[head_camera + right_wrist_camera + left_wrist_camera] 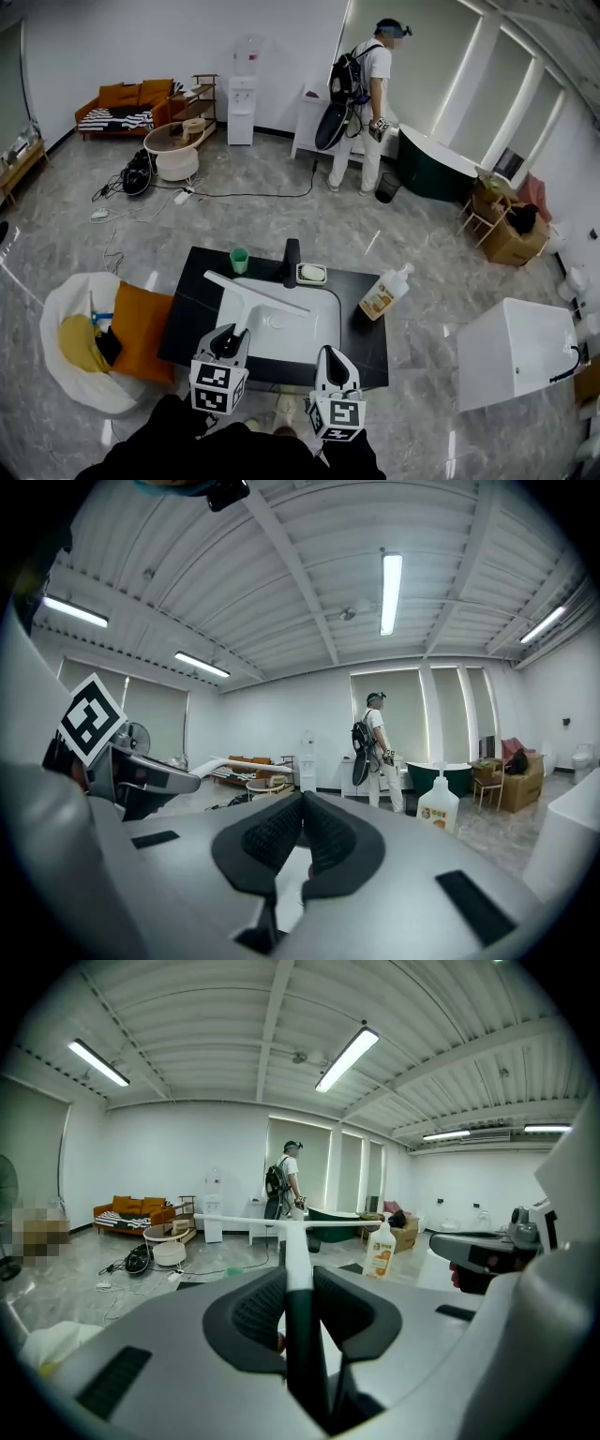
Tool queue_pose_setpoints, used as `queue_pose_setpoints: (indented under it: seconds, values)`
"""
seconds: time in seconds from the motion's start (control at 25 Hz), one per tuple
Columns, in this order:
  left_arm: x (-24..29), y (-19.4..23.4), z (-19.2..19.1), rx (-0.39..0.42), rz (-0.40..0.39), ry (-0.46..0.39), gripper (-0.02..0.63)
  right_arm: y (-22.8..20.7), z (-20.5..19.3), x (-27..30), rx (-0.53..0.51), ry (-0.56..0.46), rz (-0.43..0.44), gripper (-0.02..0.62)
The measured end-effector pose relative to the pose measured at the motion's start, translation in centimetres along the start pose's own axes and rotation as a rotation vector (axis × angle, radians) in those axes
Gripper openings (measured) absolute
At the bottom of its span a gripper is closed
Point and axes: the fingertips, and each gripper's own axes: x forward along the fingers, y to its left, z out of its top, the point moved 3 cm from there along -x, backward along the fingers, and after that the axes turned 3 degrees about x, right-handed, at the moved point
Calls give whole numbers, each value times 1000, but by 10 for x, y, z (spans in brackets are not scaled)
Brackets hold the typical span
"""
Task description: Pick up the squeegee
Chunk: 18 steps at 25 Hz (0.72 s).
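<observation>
The squeegee (255, 292) has a long white blade and a handle that is white at the blade and black lower down. My left gripper (228, 339) is shut on that handle and holds it above the white sink basin (319, 323). In the left gripper view the handle (298, 1241) runs straight up between the pads, and the blade lies crosswise at its far end. My right gripper (335, 354) hangs beside it on the right, over the counter's front edge. Its pads (281, 832) meet with nothing between them. The blade's end (230, 761) shows at the left of the right gripper view.
On the black counter (187, 314) stand a green cup (239, 260), a black faucet (292, 262), a soap dish (311, 274) and a soap bottle (384, 292). A white bin with yellow cloth (84, 337) is at the left and a white box (514, 352) at the right. A person (364, 103) stands far back.
</observation>
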Motion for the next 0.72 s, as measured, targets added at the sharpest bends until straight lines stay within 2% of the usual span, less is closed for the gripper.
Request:
queue_pose_setpoints:
  seconds: [0.36,0.72]
  values:
    - [-45,10,-17,15,5,-22,106,31,-7,-23,-11,2,-1,17]
    - [-54,10,-24,7,4,-14,106,39,-8,-27,-15,10,7,17]
